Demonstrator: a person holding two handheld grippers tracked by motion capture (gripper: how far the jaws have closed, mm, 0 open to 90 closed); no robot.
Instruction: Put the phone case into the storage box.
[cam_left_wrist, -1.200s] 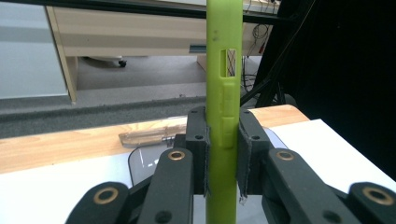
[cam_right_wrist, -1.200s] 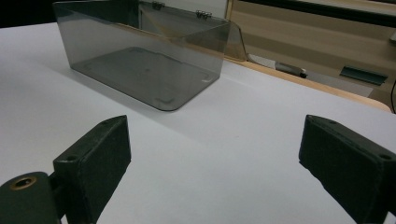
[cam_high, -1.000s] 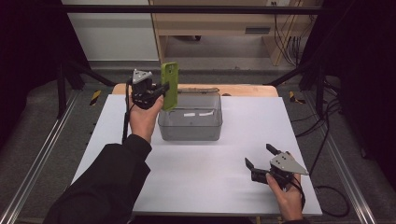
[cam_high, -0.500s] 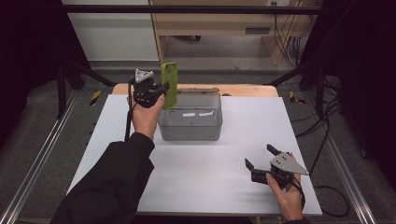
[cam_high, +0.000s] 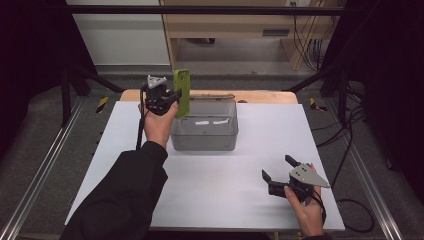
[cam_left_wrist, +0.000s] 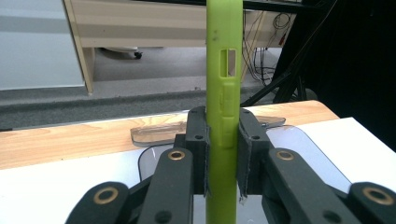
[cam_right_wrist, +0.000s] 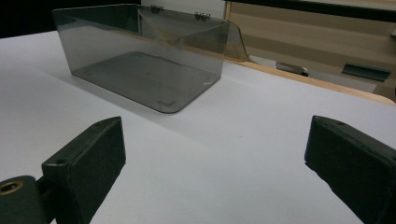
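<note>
A: Where is the room to move on the desk (cam_high: 125, 150)?

B: The near half of its white top is bare, from the left edge across to the right gripper (cam_high: 280, 172), which rests near the near right corner. The left side of the desk is bare too.

A: And the far side?

B: A clear bin (cam_high: 205, 127) stands near the middle of the far edge, beside the wooden strip (cam_high: 260, 96) that runs along that edge. Its hinged lid (cam_left_wrist: 159, 135) lies open, back over the wood.

A: What is the left gripper (cam_high: 172, 100) doing?

B: It is raised by the bin's far left corner, jaws pressed together on a green phone case (cam_high: 181, 92). The case stands upright, its top end above the jaws.

A: What is the case like?

B: In the left gripper view it is seen edge-on (cam_left_wrist: 223, 93): a narrow, matt lime strip with a small rectangular cut-out and moulded button bumps, looking like soft rubber. The black pads (cam_left_wrist: 198, 154) clamp its two flat faces.

A: And the right gripper?

B: Its jaws stand wide apart with nothing between them. The right gripper view shows blocky black pads (cam_right_wrist: 88, 163) with a rough facing, above smooth white desk.

A: The bin's material?

B: Smoky transparent plastic with rounded corners, a flat floor and two small metal hinges (cam_right_wrist: 177, 11).
</note>
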